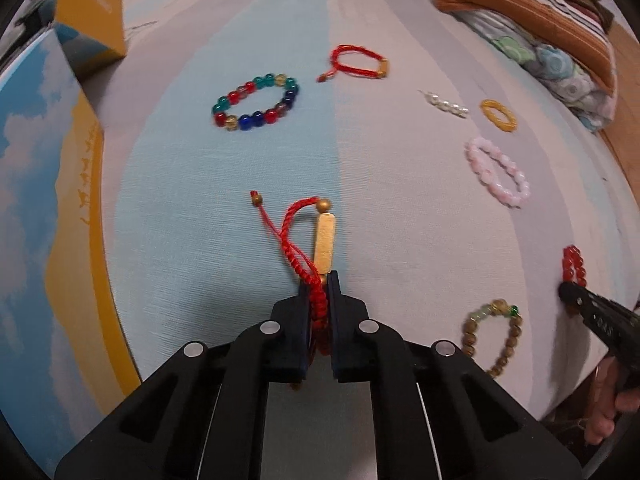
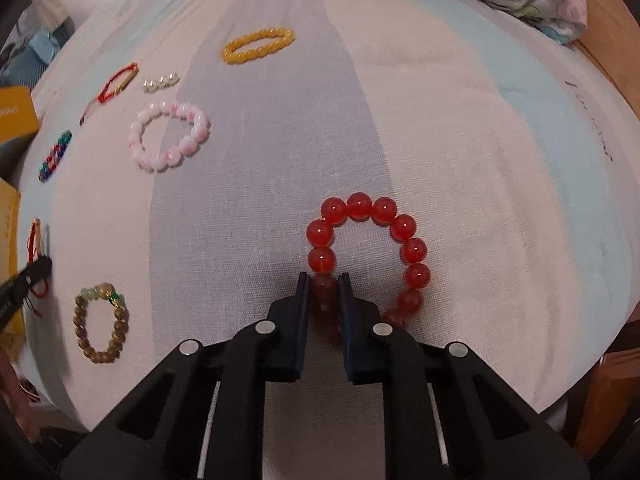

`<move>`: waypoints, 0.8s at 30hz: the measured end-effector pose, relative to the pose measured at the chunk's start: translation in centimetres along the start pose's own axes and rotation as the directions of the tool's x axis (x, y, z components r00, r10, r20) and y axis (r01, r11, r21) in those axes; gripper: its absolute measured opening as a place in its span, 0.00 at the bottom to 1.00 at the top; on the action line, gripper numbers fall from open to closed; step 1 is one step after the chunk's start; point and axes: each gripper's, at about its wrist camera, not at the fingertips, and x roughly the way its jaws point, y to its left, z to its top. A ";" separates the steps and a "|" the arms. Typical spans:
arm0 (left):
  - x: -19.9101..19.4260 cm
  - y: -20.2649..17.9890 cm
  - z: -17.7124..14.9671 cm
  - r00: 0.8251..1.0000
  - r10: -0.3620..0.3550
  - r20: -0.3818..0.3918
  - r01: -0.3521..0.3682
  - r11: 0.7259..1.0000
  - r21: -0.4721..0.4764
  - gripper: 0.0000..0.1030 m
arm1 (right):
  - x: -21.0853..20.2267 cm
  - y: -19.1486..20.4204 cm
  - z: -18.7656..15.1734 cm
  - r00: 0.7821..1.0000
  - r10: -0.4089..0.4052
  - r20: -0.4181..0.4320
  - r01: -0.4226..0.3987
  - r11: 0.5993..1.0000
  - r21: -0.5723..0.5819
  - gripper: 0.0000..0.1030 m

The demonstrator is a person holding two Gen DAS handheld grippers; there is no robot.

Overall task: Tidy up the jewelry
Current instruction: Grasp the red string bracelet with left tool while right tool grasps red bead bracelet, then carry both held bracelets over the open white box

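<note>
My left gripper (image 1: 319,280) is shut on a red braided cord bracelet (image 1: 298,236) with a cream bar bead, its far end lying on the striped cloth (image 1: 400,220). My right gripper (image 2: 324,280) is shut on a red bead bracelet (image 2: 400,226), whose loop rests on the cloth; it also shows in the left wrist view (image 1: 574,262). Loose on the cloth lie a multicolour bead bracelet (image 1: 256,102), a second red cord bracelet (image 1: 358,62), a pearl piece (image 1: 444,104), a yellow bead bracelet (image 2: 258,45), a pink bead bracelet (image 2: 168,140) and a brown wooden bead bracelet (image 2: 100,324).
An open box with a blue-sky and yellow print (image 1: 44,216) stands at the left, its yellow flap (image 1: 90,4) behind. Folded bedding (image 1: 552,40) lies at the far right. The cloth's edge drops off at the near right (image 2: 580,380).
</note>
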 end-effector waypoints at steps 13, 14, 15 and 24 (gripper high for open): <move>-3.2 -0.9 -0.1 0.997 -0.040 0.071 0.037 0.998 0.042 0.06 | -3.6 -1.1 -0.3 0.991 0.050 0.124 -0.055 0.998 0.038 0.12; -3.5 -0.9 -0.1 0.996 -0.039 0.078 0.036 0.998 0.046 0.06 | -3.6 -1.0 0.0 0.990 0.056 0.127 -0.062 0.997 0.040 0.12; -3.8 -1.0 -0.1 0.996 -0.037 0.087 0.032 0.998 0.051 0.06 | -3.9 -1.1 -0.1 0.989 0.062 0.133 -0.068 0.997 0.040 0.12; -7.4 -1.2 -0.2 0.989 -0.027 0.144 0.015 0.997 0.082 0.06 | -6.8 -0.8 0.7 0.978 0.088 0.188 -0.100 0.993 0.058 0.12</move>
